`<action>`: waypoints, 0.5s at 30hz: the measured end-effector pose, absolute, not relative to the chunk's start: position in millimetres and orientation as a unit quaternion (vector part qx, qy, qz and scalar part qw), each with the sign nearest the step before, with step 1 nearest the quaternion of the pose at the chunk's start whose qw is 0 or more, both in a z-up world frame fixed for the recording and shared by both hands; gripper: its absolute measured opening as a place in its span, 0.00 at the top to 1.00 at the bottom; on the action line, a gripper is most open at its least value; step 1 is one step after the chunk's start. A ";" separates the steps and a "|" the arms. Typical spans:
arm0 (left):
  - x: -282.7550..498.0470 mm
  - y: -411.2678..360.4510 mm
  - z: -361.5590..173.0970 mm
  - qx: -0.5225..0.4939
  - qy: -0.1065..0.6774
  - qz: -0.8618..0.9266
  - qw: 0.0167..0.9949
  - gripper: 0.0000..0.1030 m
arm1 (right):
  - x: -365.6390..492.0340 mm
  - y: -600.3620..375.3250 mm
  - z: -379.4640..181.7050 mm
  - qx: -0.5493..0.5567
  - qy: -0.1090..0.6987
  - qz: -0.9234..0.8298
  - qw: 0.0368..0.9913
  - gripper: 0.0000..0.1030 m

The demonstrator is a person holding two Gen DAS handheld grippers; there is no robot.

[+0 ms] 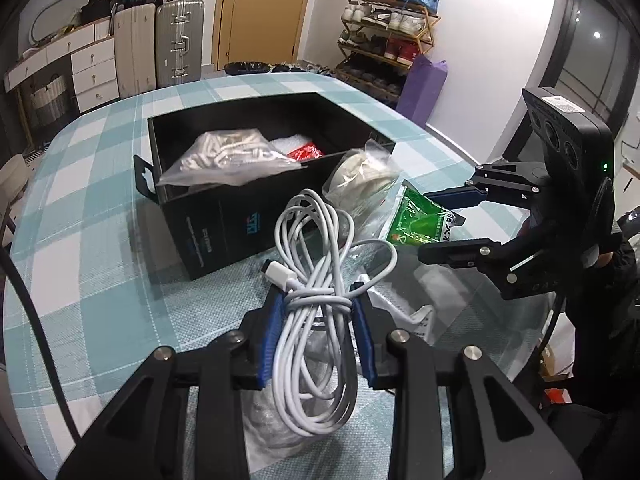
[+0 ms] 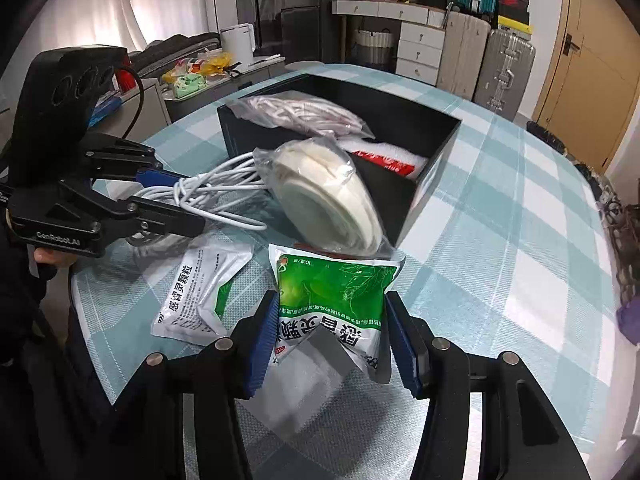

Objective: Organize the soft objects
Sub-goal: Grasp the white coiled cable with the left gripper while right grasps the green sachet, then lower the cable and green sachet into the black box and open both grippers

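The left tongs (image 1: 318, 300) squeeze a bundle of white cable (image 1: 316, 280), held just in front of the black box (image 1: 224, 216) on the bench (image 1: 100, 220). The right tongs (image 2: 332, 320) grip a green packet (image 2: 336, 292) near the box's corner. A bagged white roll (image 2: 324, 196) leans against the box. A grey packet (image 2: 204, 292) lies beside the green one.

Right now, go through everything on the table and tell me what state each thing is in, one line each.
Left tool: shut on the white cable.
White cable: coiled, pinched at its bundle.
Right tool: shut on the green packet.
Green packet: sealed, buckled between the pads.
Black box: open, with bagged items inside.
White packet: sealed, lying flat.
Bagged white roll: leaning on the box.
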State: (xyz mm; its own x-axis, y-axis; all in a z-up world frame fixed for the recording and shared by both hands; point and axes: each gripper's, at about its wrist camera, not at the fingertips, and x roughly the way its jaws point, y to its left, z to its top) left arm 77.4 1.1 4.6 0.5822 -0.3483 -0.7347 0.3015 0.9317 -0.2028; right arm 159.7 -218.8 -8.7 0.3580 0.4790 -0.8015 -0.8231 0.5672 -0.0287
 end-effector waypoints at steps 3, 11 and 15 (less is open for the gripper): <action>75.0 0.6 8.8 -0.027 0.415 -0.189 0.890 0.70 | 156.9 -220.2 -2.3 -0.222 0.383 0.412 0.796 0.49; 62.5 -0.3 29.3 -0.023 0.391 -0.197 0.899 0.70 | 146.5 -223.9 17.0 -0.220 0.359 0.414 0.807 0.49; 57.6 0.3 40.4 -0.020 0.375 -0.191 0.907 0.70 | 142.6 -226.2 26.8 -0.216 0.346 0.417 0.813 0.49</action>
State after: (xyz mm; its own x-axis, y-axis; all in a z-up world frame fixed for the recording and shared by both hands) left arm 57.6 0.3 40.4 0.6457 -0.3607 -0.6731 0.3312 0.9265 -0.1787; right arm 142.6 -226.2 26.8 0.4143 0.5274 -0.7418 -0.8265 0.5594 -0.0639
